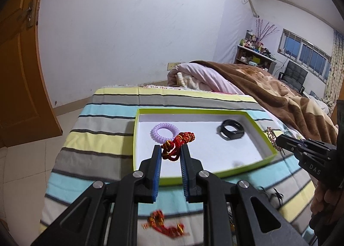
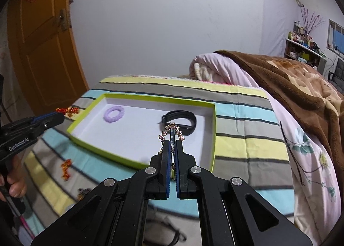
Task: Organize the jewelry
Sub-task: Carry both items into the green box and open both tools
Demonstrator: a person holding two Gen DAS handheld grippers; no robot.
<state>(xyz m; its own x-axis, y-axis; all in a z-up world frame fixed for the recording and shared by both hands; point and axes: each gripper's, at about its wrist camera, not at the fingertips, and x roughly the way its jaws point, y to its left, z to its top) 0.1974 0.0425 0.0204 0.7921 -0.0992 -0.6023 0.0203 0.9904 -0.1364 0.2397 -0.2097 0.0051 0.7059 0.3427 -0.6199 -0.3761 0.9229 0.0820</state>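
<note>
Claws (image 1: 171, 149) (image 2: 172, 145) grip red cord (image 1: 176, 145), prob. gold bracelet (image 2: 172, 133).

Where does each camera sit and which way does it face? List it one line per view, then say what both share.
Left wrist view: sits on the left tool, looking forward and down over the green-rimmed tray; its fingers grip a red beaded bracelet; the right tool and a hand show at the right edge.
Right wrist view: sits on the right tool, facing the same tray from its other end; its fingers pinch a gold chain bracelet; the left tool and a hand show at left.
Shared: tray, purple coil hair tie, black band, striped cloth.
</note>
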